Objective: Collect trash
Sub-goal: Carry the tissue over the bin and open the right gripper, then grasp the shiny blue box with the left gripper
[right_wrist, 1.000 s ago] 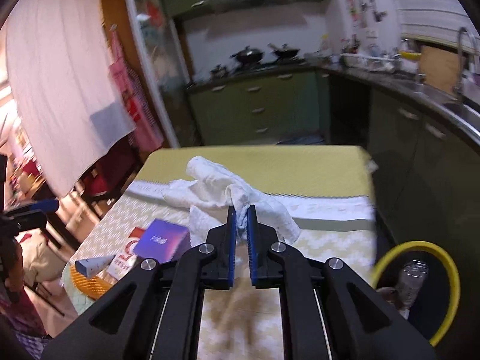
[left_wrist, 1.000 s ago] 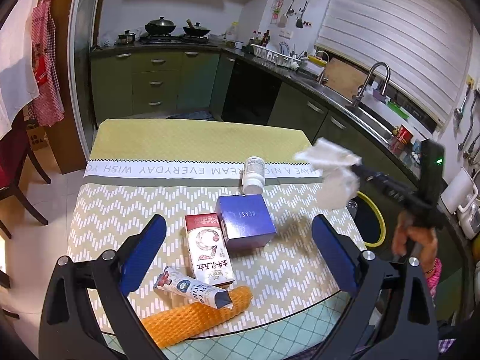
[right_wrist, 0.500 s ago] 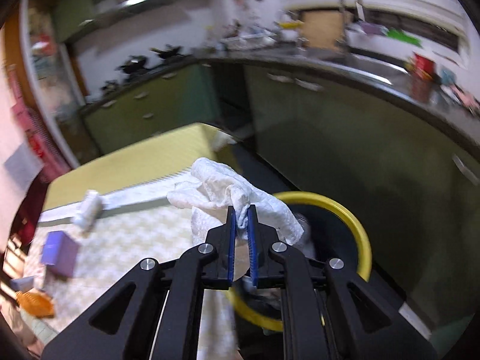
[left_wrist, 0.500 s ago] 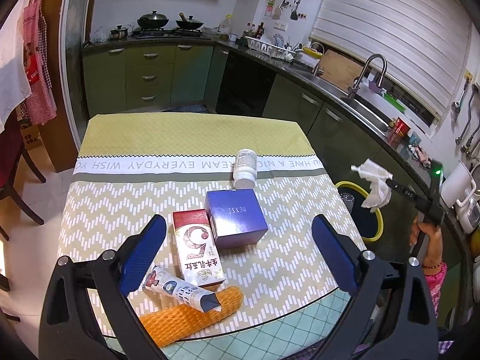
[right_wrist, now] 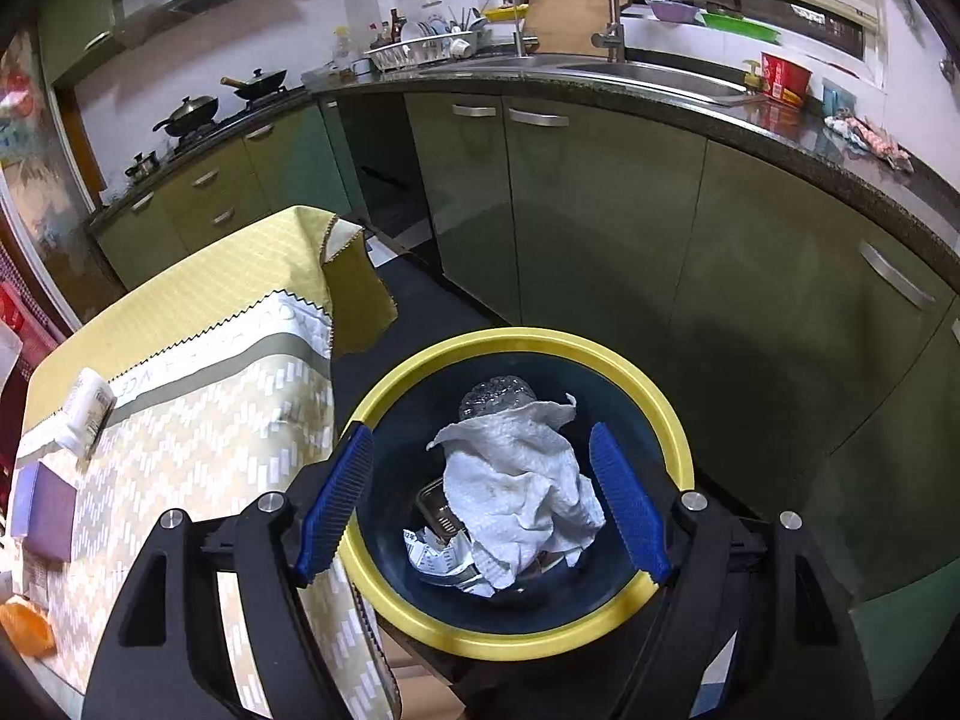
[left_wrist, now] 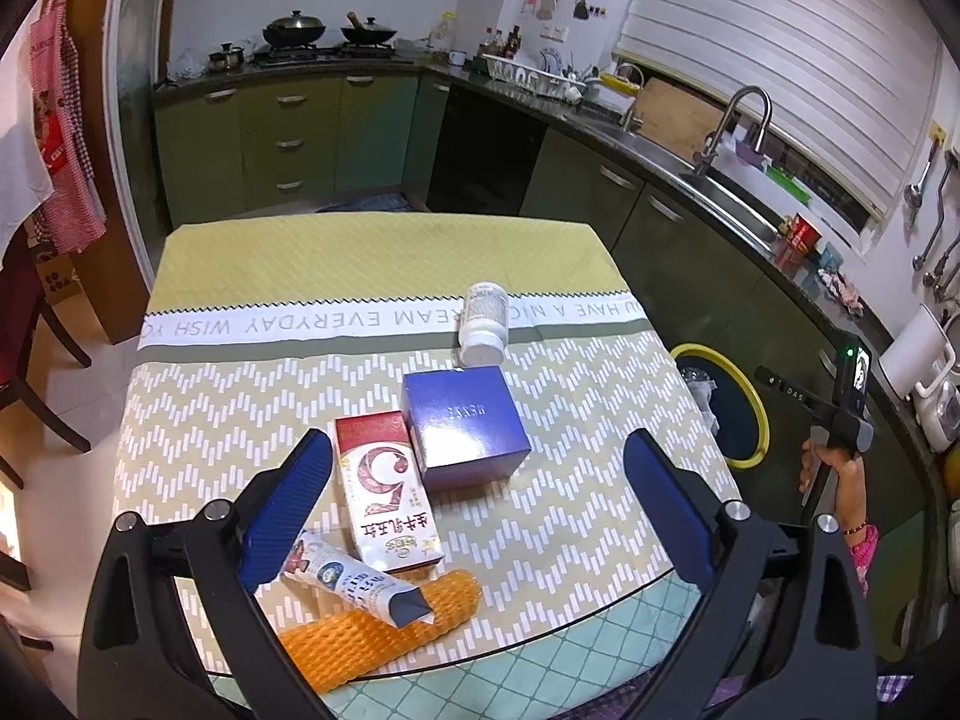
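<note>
Right tool wide over bin, soft light tissue inside; rigid box center frame, graspable across sides.

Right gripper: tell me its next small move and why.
Probably swing the right gripper back over the table for another piece. It is open above the yellow-rimmed bin, the paper towel already lies inside, and the white bottle and purple box remain on the table.

My round dark-blue plastic bin has a yellow rim; inside it, crumpled white paper towel; beside the bin, an olive-and-white zigzag tablecloth carries a purple square box and orange foam netting.
</note>
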The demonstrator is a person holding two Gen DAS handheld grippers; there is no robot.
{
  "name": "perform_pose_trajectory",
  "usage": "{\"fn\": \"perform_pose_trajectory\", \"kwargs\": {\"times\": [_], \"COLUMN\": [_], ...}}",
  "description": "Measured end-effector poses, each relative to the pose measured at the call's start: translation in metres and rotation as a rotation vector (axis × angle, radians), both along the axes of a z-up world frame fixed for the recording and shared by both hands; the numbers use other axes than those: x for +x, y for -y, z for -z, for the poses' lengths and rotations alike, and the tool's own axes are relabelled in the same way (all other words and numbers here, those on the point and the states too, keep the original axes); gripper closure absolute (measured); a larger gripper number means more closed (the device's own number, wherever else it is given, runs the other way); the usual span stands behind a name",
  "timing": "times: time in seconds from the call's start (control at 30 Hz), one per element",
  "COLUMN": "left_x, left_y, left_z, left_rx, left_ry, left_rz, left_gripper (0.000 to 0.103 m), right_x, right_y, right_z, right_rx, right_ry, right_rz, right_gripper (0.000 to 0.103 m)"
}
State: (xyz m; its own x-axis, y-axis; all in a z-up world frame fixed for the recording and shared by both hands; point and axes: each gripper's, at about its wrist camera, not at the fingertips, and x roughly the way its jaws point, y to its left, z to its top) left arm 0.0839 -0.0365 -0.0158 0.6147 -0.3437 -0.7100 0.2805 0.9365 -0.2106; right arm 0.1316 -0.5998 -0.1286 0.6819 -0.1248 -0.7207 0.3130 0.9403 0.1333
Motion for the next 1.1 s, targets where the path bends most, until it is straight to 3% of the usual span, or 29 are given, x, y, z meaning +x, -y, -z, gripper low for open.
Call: {"fn": "perform_pose_trajectory", "kwargs": {"times": [0.2,0.57,0.7,1.1], "left_x": [0.017,0.084,0.097,0.117], "left_y": [0.009,0.045,0.053,0.080], "left_z": [0.017,0.064,0.077,0.090], "left_rx": [0.025,0.126,0.143,0.185], "left_ry": [-0.074,-0.326,-0.364,-0.377], "left_rz": [0.013,0.029,0.010,-0.005], "left_gripper": [0.010,0.010,0.010,0.010], "right_x": [0.005,0.007,0.007,0.011], "right_y": [-0.013,-0.016,-0.013,-0.010], "right_z": [-0.002,0.007,0.011,0.019], "right_rx": [0.003,0.030,0.044,0.073], "right_ry": [-0.011,-0.020,-0.021,-0.016], "right_rz": [-0.021,-0.037,-0.035,-0.044], "right_gripper": [0.029,0.029,0.029,0.029]}}
